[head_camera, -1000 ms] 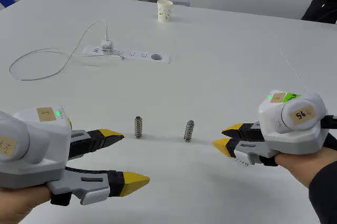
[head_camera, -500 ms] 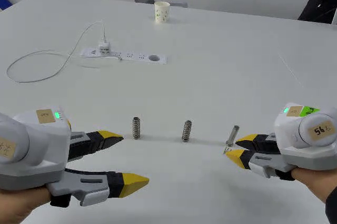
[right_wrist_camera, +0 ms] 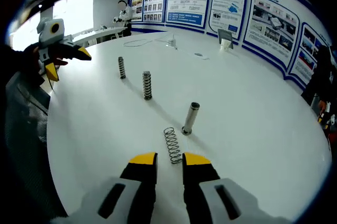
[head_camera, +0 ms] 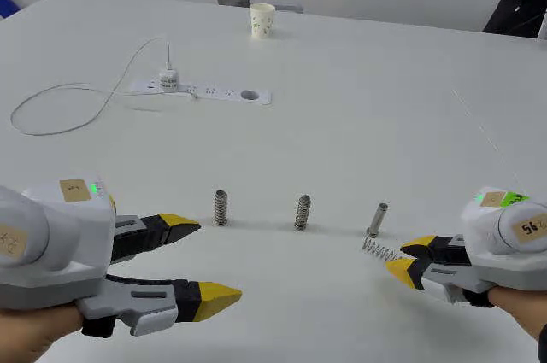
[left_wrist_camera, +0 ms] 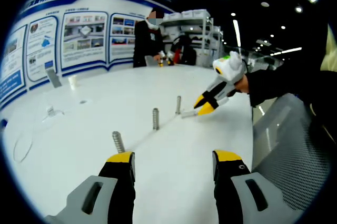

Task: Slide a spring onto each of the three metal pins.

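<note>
The loose spring (head_camera: 377,249) lies flat on the white counter (head_camera: 359,124), just in front of the bare pin (head_camera: 377,219), which stands upright at the right end of a row of three. In the right gripper view this spring runs from the foot of that pin back toward the camera, and its near end reaches the mouth of the right claw (head_camera: 393,256). That claw's yellow-tipped jaws stand only narrowly apart, low over the counter. The gap looks wider than the spring, and I cannot tell whether either tip touches it.

The middle pin (head_camera: 302,212) and the left pin (head_camera: 221,207) each stand upright with a spring coiled around them. The three pins are evenly spaced in a line across the counter.

The left claw (head_camera: 219,260) is held well to the left of the row, jaws wide apart with nothing between them, pointing along the counter toward the pins. In the left gripper view the left pin stands nearest, just beyond its tips.

Farther back lie a white power strip (head_camera: 205,90) with a plugged-in charger (head_camera: 169,79), a looping white cable (head_camera: 60,102), and a paper cup (head_camera: 262,20).
</note>
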### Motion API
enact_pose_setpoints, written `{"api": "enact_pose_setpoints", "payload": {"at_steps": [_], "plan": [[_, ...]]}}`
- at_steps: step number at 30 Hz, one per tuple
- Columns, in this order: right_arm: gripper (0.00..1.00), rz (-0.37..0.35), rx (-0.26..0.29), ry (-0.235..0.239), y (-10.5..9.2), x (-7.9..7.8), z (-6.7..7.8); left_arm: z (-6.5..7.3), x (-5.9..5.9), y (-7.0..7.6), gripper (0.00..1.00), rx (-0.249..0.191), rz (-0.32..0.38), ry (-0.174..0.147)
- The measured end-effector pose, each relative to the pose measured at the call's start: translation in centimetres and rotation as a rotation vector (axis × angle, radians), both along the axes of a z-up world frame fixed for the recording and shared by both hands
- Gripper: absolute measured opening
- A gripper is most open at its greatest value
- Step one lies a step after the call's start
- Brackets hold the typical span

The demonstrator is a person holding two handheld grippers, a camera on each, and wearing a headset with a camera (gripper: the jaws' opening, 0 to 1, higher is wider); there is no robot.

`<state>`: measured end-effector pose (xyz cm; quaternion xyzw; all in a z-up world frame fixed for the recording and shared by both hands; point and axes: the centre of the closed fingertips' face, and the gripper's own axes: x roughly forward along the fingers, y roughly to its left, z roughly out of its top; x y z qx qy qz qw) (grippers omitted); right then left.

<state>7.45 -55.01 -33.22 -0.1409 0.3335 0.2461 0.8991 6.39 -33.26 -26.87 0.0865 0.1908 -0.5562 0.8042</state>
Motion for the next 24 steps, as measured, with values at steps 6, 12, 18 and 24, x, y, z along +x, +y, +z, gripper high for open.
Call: {"api": "enact_pose_setpoints", "payload": {"at_steps": [6,12,18,24], "plan": [[0.2,0.008,0.003,0.01,-0.3,0.1,-0.7,-0.1,0.1,0.1,0.6,0.0,0.002,0.002],[0.18,0.011,0.008,0.017,-0.4,0.5,-1.1,-0.2,0.1,0.1,0.6,0.003,0.002,0.005],[0.17,0.021,0.006,0.02,-0.3,0.5,-1.5,-0.2,0.0,0.1,0.6,0.007,0.004,0.007],[0.15,0.021,0.015,0.02,-0.3,0.6,-1.5,-0.2,0.0,0.1,0.59,0.007,0.005,0.008]]}}
